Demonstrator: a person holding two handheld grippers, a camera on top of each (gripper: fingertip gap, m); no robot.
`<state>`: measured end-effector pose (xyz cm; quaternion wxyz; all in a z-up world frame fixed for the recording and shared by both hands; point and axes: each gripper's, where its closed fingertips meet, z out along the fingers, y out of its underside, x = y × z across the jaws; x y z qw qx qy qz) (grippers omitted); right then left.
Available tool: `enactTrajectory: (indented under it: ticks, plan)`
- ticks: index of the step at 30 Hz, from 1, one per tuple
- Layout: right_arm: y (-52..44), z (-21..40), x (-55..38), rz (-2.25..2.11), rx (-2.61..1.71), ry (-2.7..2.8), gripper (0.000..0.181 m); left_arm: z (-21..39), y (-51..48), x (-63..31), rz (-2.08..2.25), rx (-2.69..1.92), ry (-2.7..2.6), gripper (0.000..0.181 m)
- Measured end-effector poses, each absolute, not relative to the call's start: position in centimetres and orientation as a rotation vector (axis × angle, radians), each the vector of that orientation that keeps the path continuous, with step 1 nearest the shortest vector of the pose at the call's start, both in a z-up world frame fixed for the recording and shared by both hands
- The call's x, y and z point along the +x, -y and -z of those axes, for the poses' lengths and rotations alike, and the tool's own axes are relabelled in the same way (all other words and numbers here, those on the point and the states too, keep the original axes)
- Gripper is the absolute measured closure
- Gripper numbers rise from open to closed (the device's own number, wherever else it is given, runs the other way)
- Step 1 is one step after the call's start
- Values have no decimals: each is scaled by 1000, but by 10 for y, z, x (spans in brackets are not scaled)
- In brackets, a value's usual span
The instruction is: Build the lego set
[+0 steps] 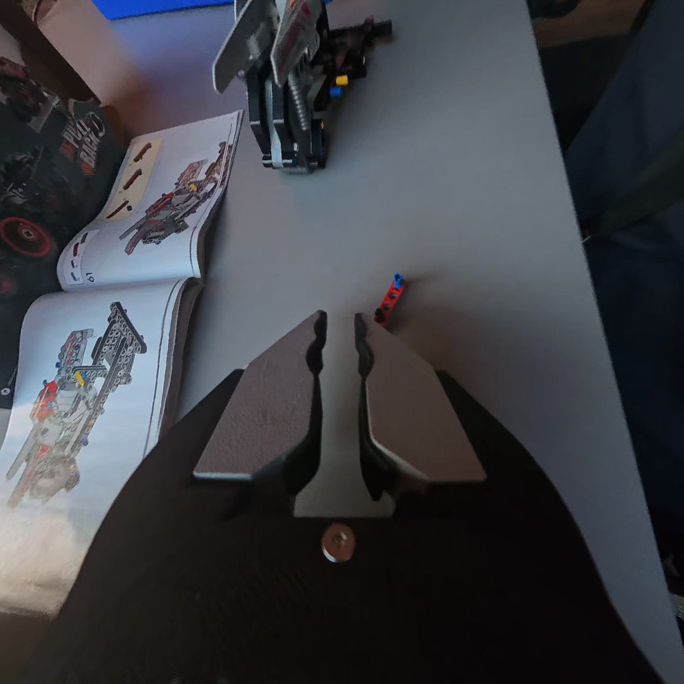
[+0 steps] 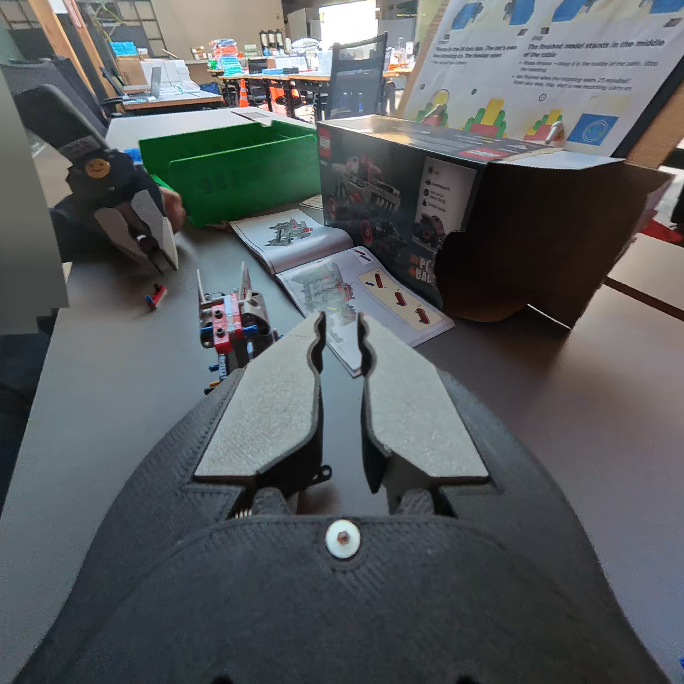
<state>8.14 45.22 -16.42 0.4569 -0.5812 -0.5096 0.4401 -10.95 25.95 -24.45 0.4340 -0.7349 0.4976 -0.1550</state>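
Just ahead of the left gripper (image 1: 340,318), whose fingers stand slightly apart and hold nothing, a small red brick piece (image 1: 390,300) lies on the grey worktop (image 1: 425,207), beside the right fingertip. Likewise the right gripper (image 2: 341,318) has its fingers apart and empty; the half-built model (image 2: 231,318) stands just left of them, the open booklet (image 2: 333,274) beyond.

The table (image 1: 425,207) is smooth matt grey laminate; the open booklet (image 1: 111,370) is glossy paper; the small red beam (image 1: 391,300) is shiny plastic; the right gripper (image 2: 341,321) has rough, grainy grey fingers (image 2: 270,411) in ribbed matt black plastic; the box (image 2: 392,192) is glossy printed cardboard.
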Motion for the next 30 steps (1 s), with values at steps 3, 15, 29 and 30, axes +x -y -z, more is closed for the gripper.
enactTrajectory:
  ticks: [3,15,29,30]
  plan:
    - [-439,161,80,-1111,-1385,1304,181,222,-253,-107,513,-1719,-1172,181]
    - [-450,153,85,-1071,-1422,1200,163,204,-263,-115,544,-1690,-1008,158]
    - [-450,158,82,-904,-1383,1246,181,204,-246,-105,607,-1646,-1090,181]
    - [-449,158,81,-903,-1360,1252,181,202,-247,-106,615,-1641,-1077,181]
